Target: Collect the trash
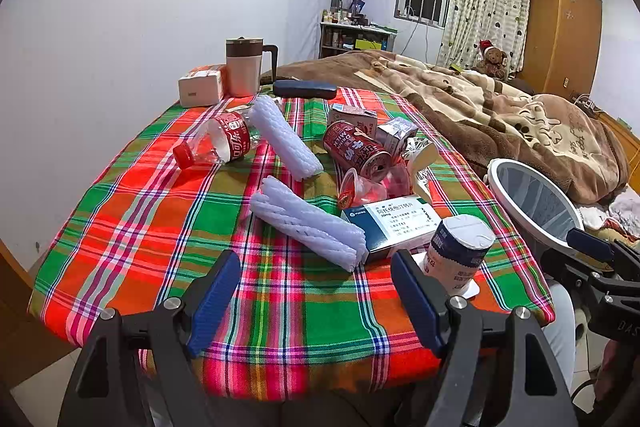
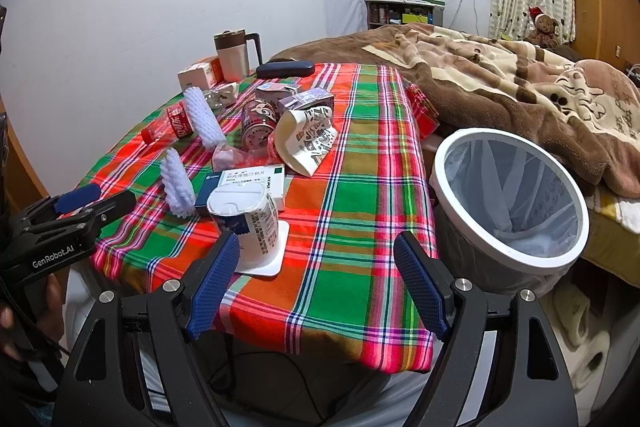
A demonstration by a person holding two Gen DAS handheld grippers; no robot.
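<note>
**Right wrist and left wrist views: both grippers spread wide, nothing held**

Right gripper (image 2: 316, 283): fingers wide apart, empty, above the plaid tablecloth (image 2: 344, 235) near its front edge. Upturned yogurt cup (image 2: 246, 223) just beyond the finger at 10 o'clock. White-rimmed trash bin (image 2: 508, 203) at 2 o'clock, beside the table, liner fitted.

Left gripper (image 1: 316, 297): likewise wide, empty. Foam sleeve (image 1: 308, 227) at 12 o'clock; medicine box (image 1: 394, 223) touching it; red can (image 1: 356, 149) and cola bottle (image 1: 214, 145) farther back.

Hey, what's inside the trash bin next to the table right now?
The trash bin holds only a thin translucent liner, gathered in folds toward the bottom. No trash shows inside. The very bottom, under the bunched liner, and the near inner wall are hidden.
</note>
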